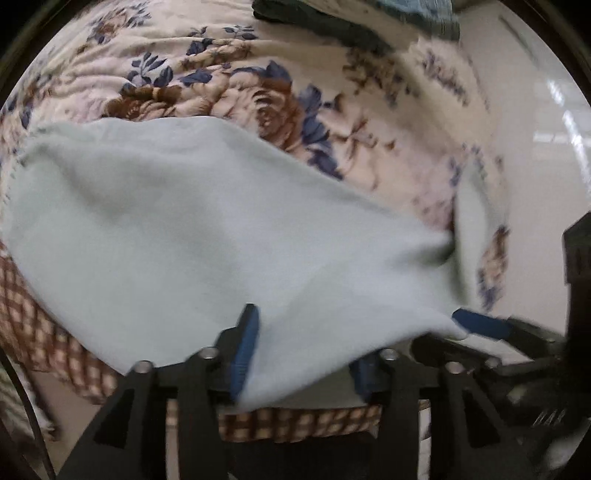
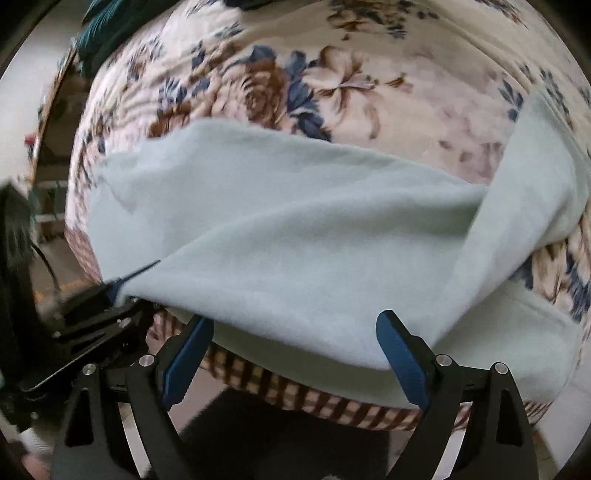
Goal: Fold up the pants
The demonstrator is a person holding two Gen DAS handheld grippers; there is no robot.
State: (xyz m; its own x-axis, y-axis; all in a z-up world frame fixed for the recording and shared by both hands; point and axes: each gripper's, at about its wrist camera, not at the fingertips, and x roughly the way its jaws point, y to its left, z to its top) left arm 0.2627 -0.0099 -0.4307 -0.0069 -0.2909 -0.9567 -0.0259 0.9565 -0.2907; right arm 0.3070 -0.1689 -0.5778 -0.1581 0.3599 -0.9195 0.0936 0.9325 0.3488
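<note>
The pale mint fleece pants (image 1: 192,221) lie on a floral quilt on a bed. In the left wrist view my left gripper (image 1: 306,347) stands open at the near edge, the cloth draped between its blue pads (image 1: 245,343). The right gripper (image 1: 480,325) shows at lower right, touching the pants' corner. In the right wrist view the pants (image 2: 295,229) lie across the bed, one leg (image 2: 535,177) running up to the right. My right gripper (image 2: 295,343) is open, its blue pads (image 2: 400,354) either side of the near edge. The left gripper (image 2: 122,288) shows at the left by the cloth.
The floral quilt (image 1: 258,96) covers the bed, with a brown checked sheet (image 2: 332,402) hanging at the near edge. Dark green and grey clothes (image 1: 332,22) lie at the far side. White tiled floor (image 1: 546,166) lies to the right.
</note>
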